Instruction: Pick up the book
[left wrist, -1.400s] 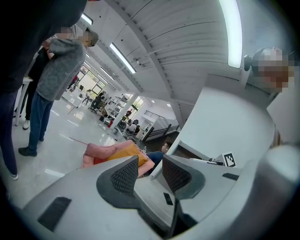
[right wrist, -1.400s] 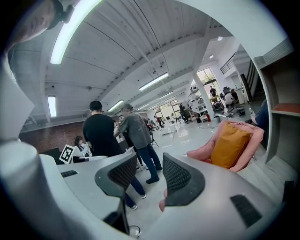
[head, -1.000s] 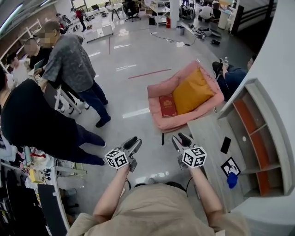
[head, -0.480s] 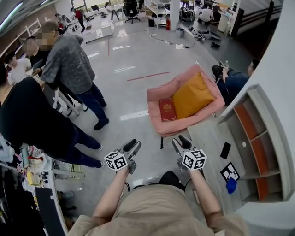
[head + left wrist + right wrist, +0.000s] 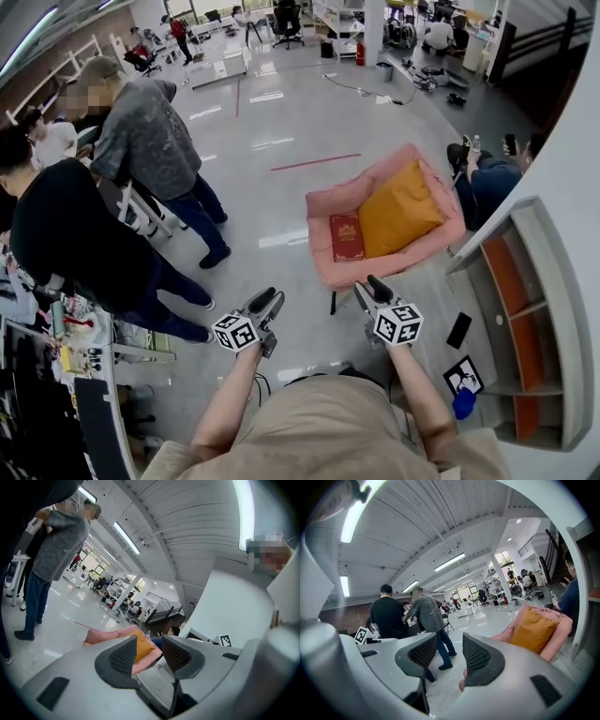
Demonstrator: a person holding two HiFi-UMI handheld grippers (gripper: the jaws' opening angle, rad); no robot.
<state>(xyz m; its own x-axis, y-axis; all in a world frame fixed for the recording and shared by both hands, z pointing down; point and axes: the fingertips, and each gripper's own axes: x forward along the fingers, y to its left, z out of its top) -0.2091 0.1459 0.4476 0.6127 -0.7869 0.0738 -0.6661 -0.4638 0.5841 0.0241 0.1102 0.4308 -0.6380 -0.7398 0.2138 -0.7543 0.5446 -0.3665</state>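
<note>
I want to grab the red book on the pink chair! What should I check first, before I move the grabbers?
1. Book in sight: ok. The red book lies flat on the seat of the pink chair, beside the orange cushion.
2. Nothing lying on the book: ok.
3. Jaws of the left gripper: ok. They are apart, with nothing between them.
4. Jaws of the right gripper: ok. They are apart, with nothing between them.
5. Grippers at the book: not ok. Both are short of the chair.
6. Which edge of the book faces you, spine or pages: cannot tell.
</note>
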